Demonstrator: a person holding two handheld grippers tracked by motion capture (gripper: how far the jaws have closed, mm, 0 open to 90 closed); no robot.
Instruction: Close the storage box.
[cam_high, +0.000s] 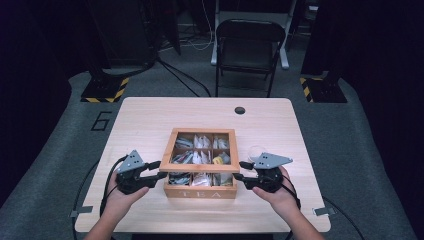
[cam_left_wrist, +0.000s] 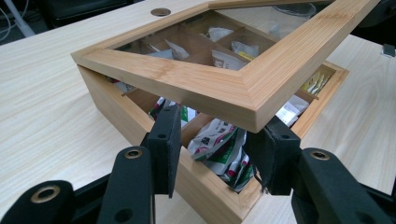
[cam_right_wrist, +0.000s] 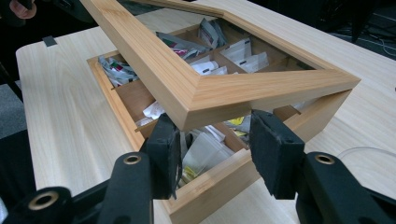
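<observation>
High view: a wooden tea box sits near the bench's front edge, its glass-paned lid part-raised, with the left gripper and right gripper at its front corners.

Left gripper view: jaws straddle the lid corner; whether they press it I cannot tell.

Right gripper view: jaws part-open, the corner sitting just above them. The lid looks stiff, smooth, probably light; its pane is fragile, so take hold of the frame.

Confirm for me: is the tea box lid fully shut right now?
No, the lid is raised at its front edge above the box, with tea bags visible through the gap.
</observation>
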